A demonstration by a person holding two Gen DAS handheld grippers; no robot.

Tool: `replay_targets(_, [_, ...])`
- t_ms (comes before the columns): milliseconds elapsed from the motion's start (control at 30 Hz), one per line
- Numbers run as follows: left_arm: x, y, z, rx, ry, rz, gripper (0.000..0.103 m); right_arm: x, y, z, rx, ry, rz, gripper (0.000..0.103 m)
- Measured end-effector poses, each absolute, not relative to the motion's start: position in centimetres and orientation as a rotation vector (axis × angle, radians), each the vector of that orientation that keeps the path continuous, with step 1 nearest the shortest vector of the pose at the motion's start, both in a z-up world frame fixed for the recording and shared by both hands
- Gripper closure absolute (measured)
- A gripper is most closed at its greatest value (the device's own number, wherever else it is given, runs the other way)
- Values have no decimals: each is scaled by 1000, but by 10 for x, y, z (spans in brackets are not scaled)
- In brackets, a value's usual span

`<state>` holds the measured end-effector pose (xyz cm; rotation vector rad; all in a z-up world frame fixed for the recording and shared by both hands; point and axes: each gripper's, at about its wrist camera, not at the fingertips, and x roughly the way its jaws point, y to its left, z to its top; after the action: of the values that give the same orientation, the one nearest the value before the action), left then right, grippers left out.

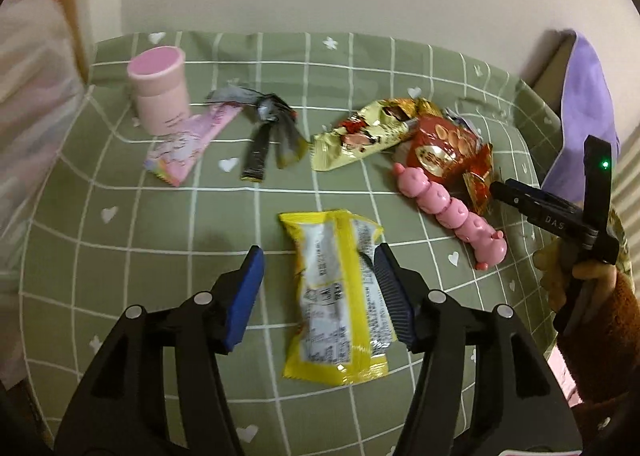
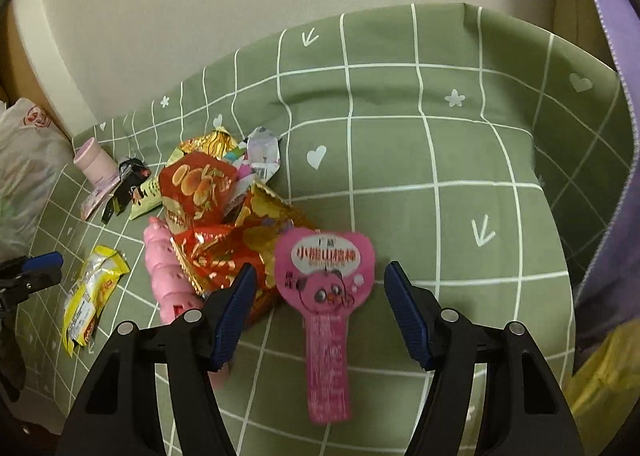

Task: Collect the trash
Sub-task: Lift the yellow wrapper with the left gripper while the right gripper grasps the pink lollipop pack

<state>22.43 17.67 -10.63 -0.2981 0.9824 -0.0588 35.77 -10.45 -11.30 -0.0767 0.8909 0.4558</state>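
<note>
My left gripper (image 1: pixel 318 256) is open, its jaws on either side of a yellow snack wrapper (image 1: pixel 340 296) lying on the green checked cloth (image 1: pixel 160 224). My right gripper (image 2: pixel 320 276) is open over a pink lollipop-shaped wrapper (image 2: pixel 326 296) lying flat between its jaws. A red and gold crumpled wrapper (image 2: pixel 216 240) lies just left of it. In the left wrist view there are also a gold wrapper (image 1: pixel 360 136), a red wrapper (image 1: pixel 448 152), a dark wrapper (image 1: pixel 268 128) and a pink flat wrapper (image 1: pixel 188 144). The right gripper (image 1: pixel 520 196) shows at the right edge.
A pink cylindrical cup (image 1: pixel 160 88) stands at the back left. A pink segmented toy (image 1: pixel 456 212) lies beside the red wrapper. A purple cloth (image 1: pixel 584 96) hangs at the right. A white plastic bag (image 2: pixel 28 168) sits left of the table. A wall runs behind.
</note>
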Motion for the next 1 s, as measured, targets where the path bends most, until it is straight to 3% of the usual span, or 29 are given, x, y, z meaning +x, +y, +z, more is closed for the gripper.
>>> replay_targets(33, [222, 179, -106, -300, 985, -52, 48, 358, -105, -113, -72, 892, 461, 57])
replay_targets(467, [229, 171, -105, -308, 1004, -108, 44, 314, -109, -91, -80, 856, 481, 57])
replay_targets(800, [259, 167, -129, -265, 1134, -40, 44, 281, -135, -74, -31, 810, 451, 57])
replay_targets(900, [255, 161, -133, -251, 1144, -57, 53, 275, -146, -73, -10, 809, 429, 57])
replay_targets(967, [256, 158, -132, -253, 1142, -81, 68, 271, -154, -72, 5, 810, 420, 57])
replay_targets(1000, [256, 155, -132, -249, 1143, -95, 68, 270, -157, -72, 10, 810, 415, 57])
